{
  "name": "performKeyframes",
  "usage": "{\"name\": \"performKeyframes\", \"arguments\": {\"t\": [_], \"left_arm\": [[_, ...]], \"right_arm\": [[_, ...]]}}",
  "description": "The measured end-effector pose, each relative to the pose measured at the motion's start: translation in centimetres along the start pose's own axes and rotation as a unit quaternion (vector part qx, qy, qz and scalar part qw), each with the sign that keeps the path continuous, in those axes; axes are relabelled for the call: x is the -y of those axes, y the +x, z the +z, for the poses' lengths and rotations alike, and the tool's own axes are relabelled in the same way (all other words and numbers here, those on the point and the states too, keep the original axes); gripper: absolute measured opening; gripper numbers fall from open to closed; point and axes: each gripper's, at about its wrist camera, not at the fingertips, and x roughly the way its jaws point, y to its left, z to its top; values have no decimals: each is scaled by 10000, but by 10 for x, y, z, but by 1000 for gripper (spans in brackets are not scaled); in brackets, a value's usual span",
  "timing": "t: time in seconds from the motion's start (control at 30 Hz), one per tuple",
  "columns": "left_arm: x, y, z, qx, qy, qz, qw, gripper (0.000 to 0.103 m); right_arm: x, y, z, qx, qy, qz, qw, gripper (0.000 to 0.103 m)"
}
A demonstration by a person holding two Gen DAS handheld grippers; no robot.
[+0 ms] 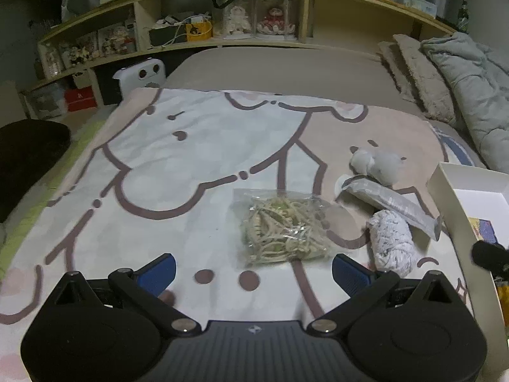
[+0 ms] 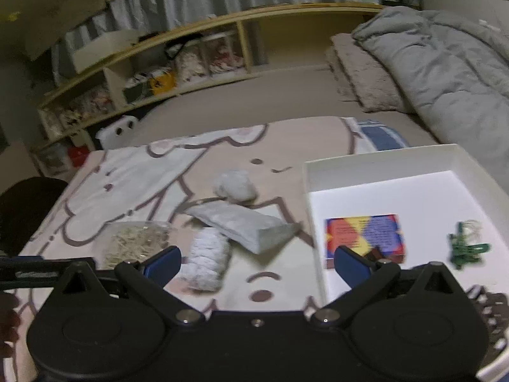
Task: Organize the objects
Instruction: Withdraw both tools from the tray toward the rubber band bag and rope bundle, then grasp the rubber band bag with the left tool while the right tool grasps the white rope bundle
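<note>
Both tongs hang spread and empty over a bed covered by a pale cartoon-print blanket [image 1: 197, 146]. Left tongs [image 1: 254, 272], blue pads wide apart, hover just short of a clear plastic bag of beige cord [image 1: 284, 227], which lies flat on the blanket, well left of the white shallow cardboard box [image 2: 375, 162]. Right tongs [image 2: 258, 262] are likewise parted, one blue pad above the blanket and the other over the box's near left corner.

Between the bag and the box lie three more items. A white speckled roll of yarn [image 2: 206, 262] sits just left of the box, near its front corner. A grey flat foil pouch [image 2: 245, 224] lies slantwise beside the roll, its lower end seeming to overlap the roll's top and pointing toward the box wall. A fluffy grey-white stuffed toy [image 2: 237, 184] rests just beyond the pouch, farther from the box's front.

Inside the box, a flat card printed in red, blue and yellow [image 2: 366, 235] lies near the left wall, and a small tangle of green string [image 2: 466, 246] lies toward the right wall, apart from the card.

Beyond the box, a folded grey quilt [image 2: 445, 73] and fuzzy beige pillows [image 2: 362, 73] are piled on the bed. A long wooden shelf [image 1: 222, 44] crowded with dolls in clear cases runs behind the bed.
</note>
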Motion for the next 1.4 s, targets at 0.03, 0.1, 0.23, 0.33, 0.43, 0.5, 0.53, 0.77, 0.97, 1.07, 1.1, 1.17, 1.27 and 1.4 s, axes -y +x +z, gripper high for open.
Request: {"name": "performKeyframes", "arguments": {"t": [0.03,0.1,0.23,0.33,0.43,0.5,0.53,0.77,0.97,1.07,1.1,1.17,1.27,1.4], "left_arm": [[1,3,-1,45,-8,-88,10000,103],[4,8,-3,125,12,-235,9996,103],[12,20,-6,251,160,-301,9991,103],[16,30,-9,309,202,-304,9989,103],[18,41,-10,298,198,-263,9990,103],[20,49,-12,220,276,-200,9992,103],[21,52,-13,175,330,-182,9991,103],[27,66,-9,214,122,-369,9990,103],[34,75,-7,252,48,-274,9993,103],[36,78,-7,279,81,-284,9992,103],[36,79,-7,298,98,-295,9991,103],[34,78,-8,377,64,-400,9985,102],[29,77,-9,392,13,-448,9982,89],[18,77,-6,341,-123,-421,9985,52]], "right_arm": [[-1,3,-2,26,29,123,9999,103],[-2,7,-5,74,109,259,9996,103],[-3,20,-9,59,520,432,9977,103],[-3,29,-12,-25,749,442,9962,103],[-6,38,-15,-134,747,448,9961,103],[-6,45,-16,-213,834,466,9952,102],[-6,48,-16,-221,890,488,9946,102],[-1,62,-13,-162,1076,596,9923,97],[-2,68,-9,-274,1208,863,9885,88],[-5,70,-8,-306,1172,904,9885,87],[-5,72,-8,-341,1215,915,9878,85],[-3,76,-8,-427,1366,977,9849,79],[0,82,-10,-535,1508,1024,9818,78],[3,89,-14,-700,1539,1046,9800,69]]}}
